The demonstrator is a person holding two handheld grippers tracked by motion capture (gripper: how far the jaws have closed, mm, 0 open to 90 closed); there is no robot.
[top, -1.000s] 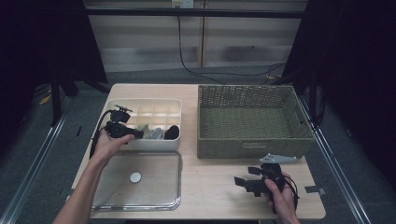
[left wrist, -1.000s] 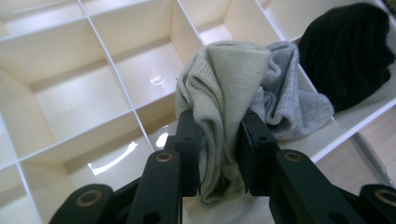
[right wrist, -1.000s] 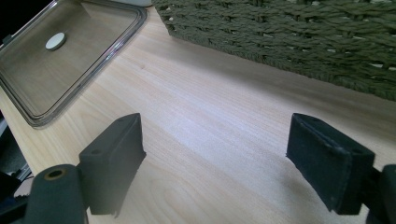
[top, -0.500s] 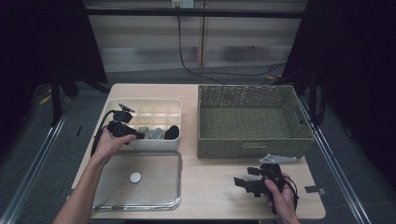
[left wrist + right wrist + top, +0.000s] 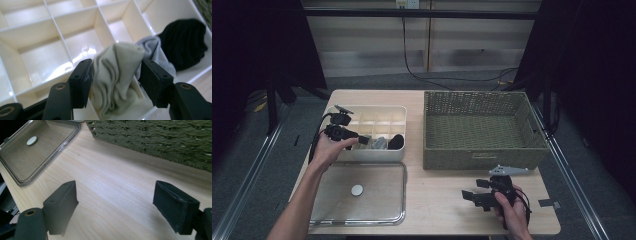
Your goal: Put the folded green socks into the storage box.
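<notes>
The left claw [image 5: 113, 75] has just been opening, its pads now flanking the pale sock [image 5: 116, 75] standing upright in a near-edge cell of the organizer [image 5: 362, 155]. The right claw [image 5: 479, 192], jaws apart and empty, hovers well away by the bench's near right corner.

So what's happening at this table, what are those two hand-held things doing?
A person is sorting rolled socks into a white divided box. The left tongs have just been opening around a pale sock that stands in a front compartment, beside a grey sock and a black sock. The right tongs hang open over bare wood near the woven basket. The box's clear lid lies on the table in front of the box.
</notes>
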